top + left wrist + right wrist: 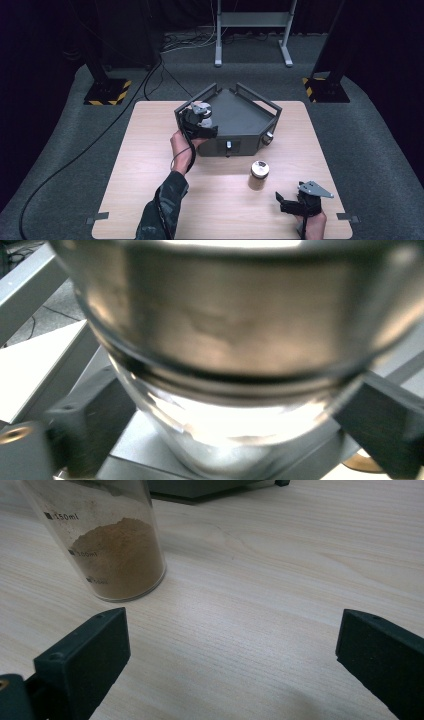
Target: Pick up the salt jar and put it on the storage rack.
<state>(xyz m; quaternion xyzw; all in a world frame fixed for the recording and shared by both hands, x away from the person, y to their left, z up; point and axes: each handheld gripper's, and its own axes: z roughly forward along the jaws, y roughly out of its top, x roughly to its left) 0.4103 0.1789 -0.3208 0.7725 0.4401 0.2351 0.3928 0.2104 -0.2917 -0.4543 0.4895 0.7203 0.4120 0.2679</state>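
A clear glass jar (pixel 230 340) with a metal lid stands close up between the jaws of my left gripper (pixel 235 425); both pads lie against its glass sides, and its base is down by the grey floor of the tray. From above, the left gripper (pixel 199 124) holds this jar (pixel 202 109) at the left corner of the dark grey tray (pixel 250 117). A second jar (pixel 259 175), holding brown powder (pixel 120 555), stands on the table. My right gripper (pixel 292 202) rests near the front right edge, open with nothing in it (pixel 230 650), the powder jar ahead and to its left.
The tray has raised rail handles (pixel 257 97) and knobs on its front face (pixel 228 145). The wooden table (pixel 150 165) has bare room at left and front. Beyond it stand a metal frame (pixel 252 30), two black posts and floor cables.
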